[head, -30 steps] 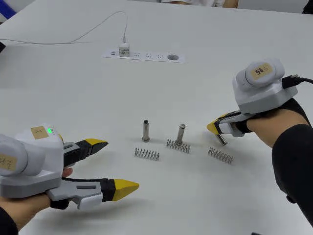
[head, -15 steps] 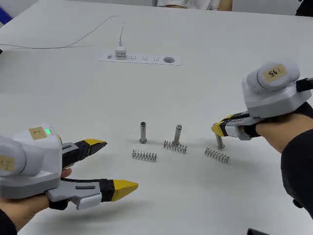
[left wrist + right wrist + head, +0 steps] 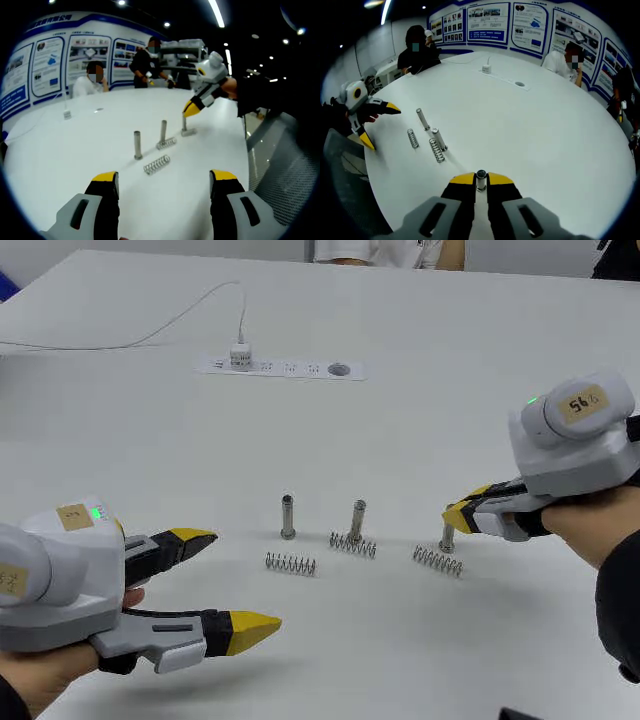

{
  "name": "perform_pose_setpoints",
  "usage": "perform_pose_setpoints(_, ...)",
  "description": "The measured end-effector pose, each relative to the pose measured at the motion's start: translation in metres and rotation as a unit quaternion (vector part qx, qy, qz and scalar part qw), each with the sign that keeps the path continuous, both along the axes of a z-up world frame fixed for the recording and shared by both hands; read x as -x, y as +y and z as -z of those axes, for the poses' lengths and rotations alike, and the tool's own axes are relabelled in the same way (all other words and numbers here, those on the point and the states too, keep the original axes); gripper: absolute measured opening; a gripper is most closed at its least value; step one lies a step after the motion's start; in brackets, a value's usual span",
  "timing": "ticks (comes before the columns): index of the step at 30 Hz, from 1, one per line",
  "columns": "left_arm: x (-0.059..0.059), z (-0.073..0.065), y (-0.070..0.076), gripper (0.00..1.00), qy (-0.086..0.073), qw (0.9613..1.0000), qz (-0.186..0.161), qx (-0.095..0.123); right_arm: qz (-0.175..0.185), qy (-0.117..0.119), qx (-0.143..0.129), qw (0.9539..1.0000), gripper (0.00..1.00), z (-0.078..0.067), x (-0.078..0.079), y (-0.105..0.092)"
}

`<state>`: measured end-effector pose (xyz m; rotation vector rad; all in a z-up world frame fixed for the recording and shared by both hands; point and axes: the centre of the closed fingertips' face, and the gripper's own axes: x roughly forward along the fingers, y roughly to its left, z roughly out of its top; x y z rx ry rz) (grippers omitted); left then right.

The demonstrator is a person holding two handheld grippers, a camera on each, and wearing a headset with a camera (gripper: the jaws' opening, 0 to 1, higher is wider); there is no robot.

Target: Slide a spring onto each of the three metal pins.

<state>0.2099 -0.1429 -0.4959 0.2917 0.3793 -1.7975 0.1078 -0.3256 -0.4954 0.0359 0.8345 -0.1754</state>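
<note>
While pinching rightmost pin (image 3: 447,538) w/ right gripper (image 3: 457,518) fingers, frame right, hovering left gripper (image 3: 238,578) lower left, fingers spread. Springs (image 3: 290,563) flat on tabletop (image 3: 400,420) mid-frame, none threaded. Next: grab one, align w/ pin.

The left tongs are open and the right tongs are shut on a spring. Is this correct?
One error: the right tongs are shut on a metal pin, as the right gripper view shows. The left tongs are indeed open.
</note>
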Motion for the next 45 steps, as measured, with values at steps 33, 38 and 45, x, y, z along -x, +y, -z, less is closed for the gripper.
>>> perform_pose_setpoints(33, 0.002, 0.000, 0.000, 0.75, -0.001, 1.0000, 0.003, 0.001, -0.021, 0.010, 0.006, 0.9997, 0.15, 0.008, 0.011, 0.010)
perform_pose_setpoints(38, 0.002, 0.000, 0.000, 0.75, 0.000, 1.0000, 0.002, 0.001, -0.023, 0.010, 0.007, 0.9997, 0.17, 0.009, 0.012, 0.010)
perform_pose_setpoints(45, 0.003, 0.001, 0.000, 0.75, 0.000, 1.0000, 0.003, 0.001, -0.024, 0.010, 0.008, 0.9996, 0.21, 0.008, 0.014, 0.011)
